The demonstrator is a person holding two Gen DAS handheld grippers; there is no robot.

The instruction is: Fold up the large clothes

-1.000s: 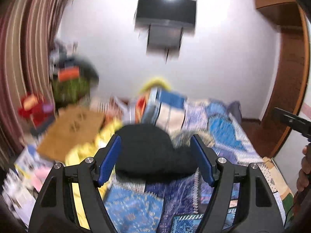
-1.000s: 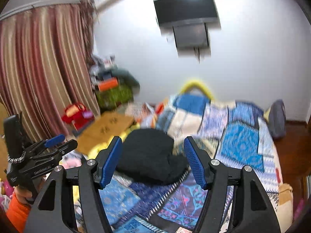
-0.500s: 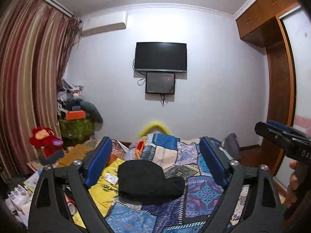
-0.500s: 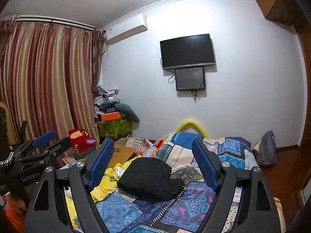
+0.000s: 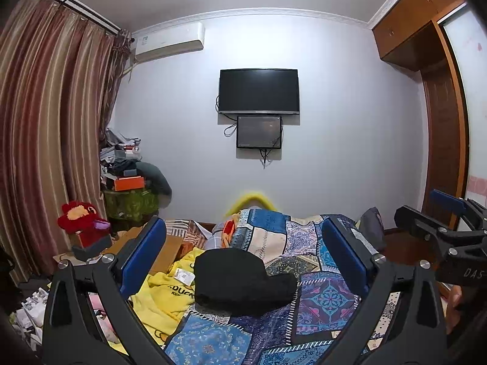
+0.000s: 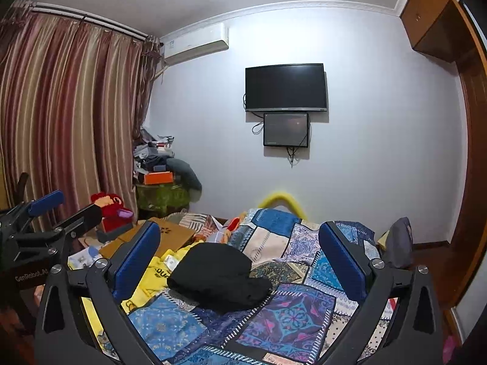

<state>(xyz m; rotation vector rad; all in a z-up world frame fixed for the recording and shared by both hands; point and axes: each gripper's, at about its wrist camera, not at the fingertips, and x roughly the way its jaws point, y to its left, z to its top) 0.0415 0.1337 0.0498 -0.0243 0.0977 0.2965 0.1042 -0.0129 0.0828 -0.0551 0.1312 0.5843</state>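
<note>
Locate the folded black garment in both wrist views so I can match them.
Left wrist: black garment lies low centre on the patchwork quilt, partly over the yellow cloth.
Right wrist: black garment sits low and left of centre on the same quilt, the yellow cloth to its left.
Shared landmark: the wall TV, above the garment in both.

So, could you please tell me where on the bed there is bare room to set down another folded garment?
Bare quilt lies right of the folded black garment, toward the grey bag, and nearer than it. The left is crowded: the yellow garment touches the black one, with cardboard and clutter beyond.
</note>
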